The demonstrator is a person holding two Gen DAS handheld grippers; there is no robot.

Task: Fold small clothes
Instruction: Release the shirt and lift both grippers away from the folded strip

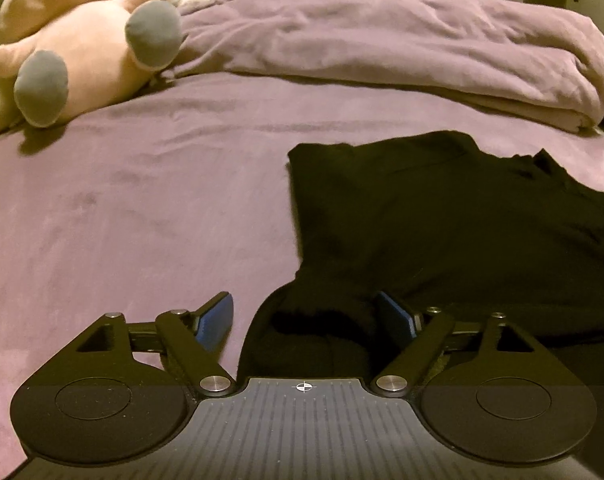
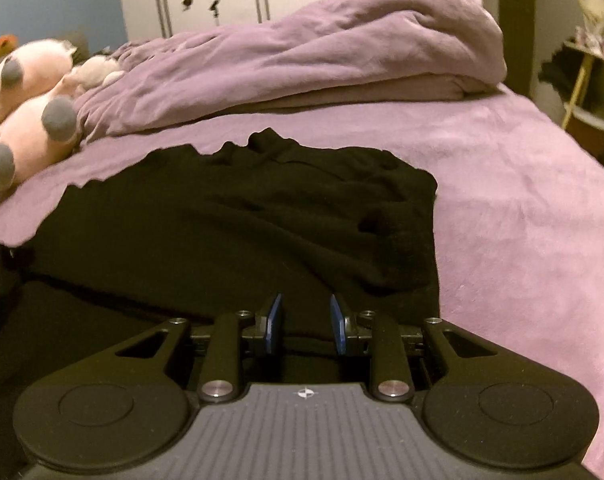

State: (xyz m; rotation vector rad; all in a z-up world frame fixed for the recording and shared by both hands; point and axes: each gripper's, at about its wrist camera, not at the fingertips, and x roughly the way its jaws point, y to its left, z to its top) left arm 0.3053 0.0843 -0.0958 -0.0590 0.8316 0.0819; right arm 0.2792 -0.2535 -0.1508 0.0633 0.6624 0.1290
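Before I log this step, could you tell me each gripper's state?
Left gripper: open, straddling the black garment.
Right gripper: open, holding nothing.

Black garment point(image 1: 442, 232) cut off at right edge; folds lost in dark, plush toy point(image 2: 26, 120) blurred

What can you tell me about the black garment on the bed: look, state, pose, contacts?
The black garment is dark, soft, knit-looking fabric, lying mostly flat but rumpled on the purple bedsheet, with wavy far edges. A bunched near corner sits between the open left gripper fingers. The right gripper, also open, is over its near edge; contact is unclear.
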